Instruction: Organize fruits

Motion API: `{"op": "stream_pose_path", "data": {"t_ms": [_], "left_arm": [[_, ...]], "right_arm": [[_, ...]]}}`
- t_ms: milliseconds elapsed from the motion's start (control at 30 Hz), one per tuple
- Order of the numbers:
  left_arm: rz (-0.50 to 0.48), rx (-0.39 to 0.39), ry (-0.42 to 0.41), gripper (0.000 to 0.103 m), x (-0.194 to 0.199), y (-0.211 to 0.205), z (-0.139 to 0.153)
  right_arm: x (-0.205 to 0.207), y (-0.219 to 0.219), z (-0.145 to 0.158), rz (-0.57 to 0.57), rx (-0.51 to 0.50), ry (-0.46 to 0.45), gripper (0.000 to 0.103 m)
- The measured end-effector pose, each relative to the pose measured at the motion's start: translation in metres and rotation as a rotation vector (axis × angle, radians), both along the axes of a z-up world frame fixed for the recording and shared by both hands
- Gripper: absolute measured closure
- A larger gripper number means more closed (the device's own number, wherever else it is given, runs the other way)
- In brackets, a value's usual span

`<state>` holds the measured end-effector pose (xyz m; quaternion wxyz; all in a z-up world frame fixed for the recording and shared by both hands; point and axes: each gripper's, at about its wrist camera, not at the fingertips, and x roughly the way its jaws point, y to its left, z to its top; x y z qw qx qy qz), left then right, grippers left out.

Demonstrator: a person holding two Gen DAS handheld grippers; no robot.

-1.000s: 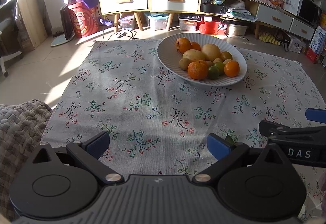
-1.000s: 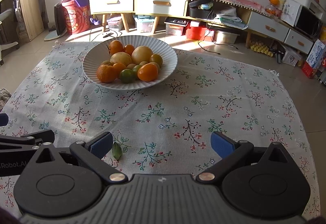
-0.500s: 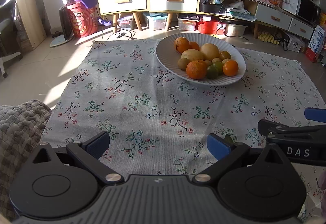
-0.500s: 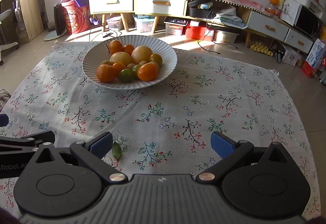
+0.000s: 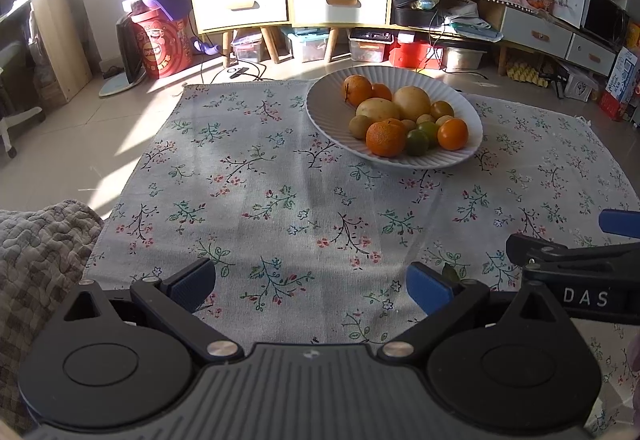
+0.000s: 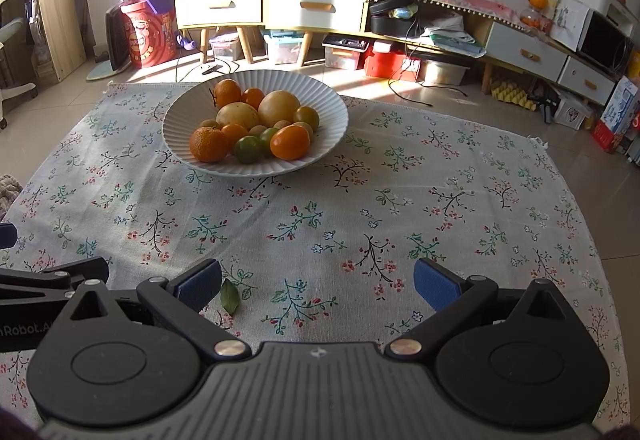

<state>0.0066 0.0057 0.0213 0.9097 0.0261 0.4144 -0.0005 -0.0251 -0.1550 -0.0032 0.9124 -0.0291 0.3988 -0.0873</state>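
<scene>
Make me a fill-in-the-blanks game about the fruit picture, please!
1. All the fruit sits piled in a white ribbed ____.
2. The cloth under the plate is printed with ____.
3. Both the left gripper and the right gripper have their jaws ____ and hold nothing.
4. A single loose green ____ lies on the cloth beside the right gripper's left fingertip.

Missing words: plate; flowers; open; leaf
</scene>
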Motion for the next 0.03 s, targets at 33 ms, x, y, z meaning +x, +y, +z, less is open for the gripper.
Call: {"op": "stream_pose_path", "data": {"t_ms": [33], "left_arm": [[-0.001,-0.002,0.002,0.007,0.0002,0.0002,-0.0002]], "right_arm": [[0.0000,0.0000,-0.0001,0.000,-0.001,0.000,0.001]]}}
